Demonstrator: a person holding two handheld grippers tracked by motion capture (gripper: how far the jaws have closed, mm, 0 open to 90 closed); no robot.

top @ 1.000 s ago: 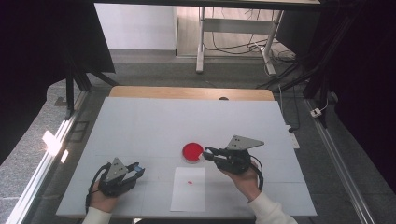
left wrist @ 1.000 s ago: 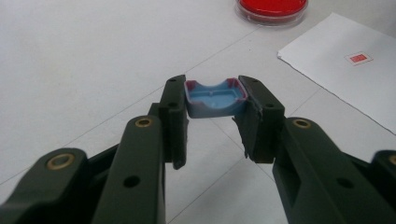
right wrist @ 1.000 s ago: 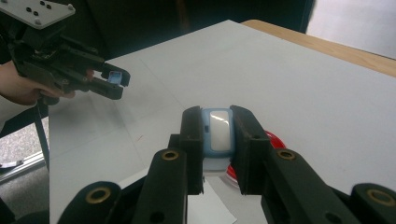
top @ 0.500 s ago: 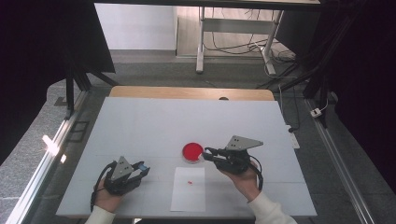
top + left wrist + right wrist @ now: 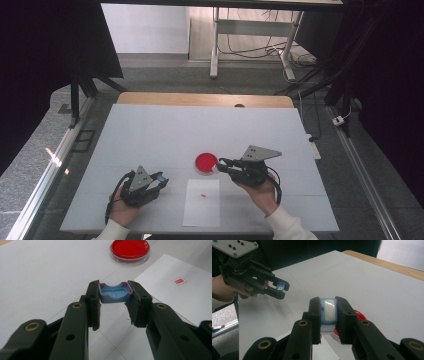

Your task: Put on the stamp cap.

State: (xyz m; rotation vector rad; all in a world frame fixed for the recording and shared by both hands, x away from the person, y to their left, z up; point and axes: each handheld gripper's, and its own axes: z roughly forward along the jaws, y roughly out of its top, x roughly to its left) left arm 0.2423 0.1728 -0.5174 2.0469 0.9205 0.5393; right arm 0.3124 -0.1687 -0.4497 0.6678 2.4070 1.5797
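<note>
The left gripper (image 5: 159, 179) has its fingers (image 5: 93, 303) clamped on a small blue cap (image 5: 115, 293), hollow side facing the camera with red staining along its rim. The right gripper (image 5: 223, 164) has its fingers (image 5: 344, 316) clamped on a blue stamp (image 5: 328, 309) with a pale rectangular face. Taking the red dish (image 5: 206, 162) as landmark: the right gripper sits just right of it, its tips over or touching the dish's right edge, though whether the stamp actually touches the red cannot be told; the left gripper lies well to the dish's left and nearer the person, pointing right. A white sheet (image 5: 202, 202) lies on the surface (image 5: 150, 130) just on the person's side of the dish, between the two hands, bearing one small red square mark (image 5: 179, 280). The dish is a shallow clear round container holding an even red layer, probably ink. The relation that matters next is cap to stamp: from the right gripper view the cap (image 5: 280, 286) sits off to the upper left, well apart from the stamp, and the stamp's long axis runs along the fingers. The two parts look meant to meet, or the stamp to go to the sheet; the right hand is the nearer to both dish and sheet.
</note>
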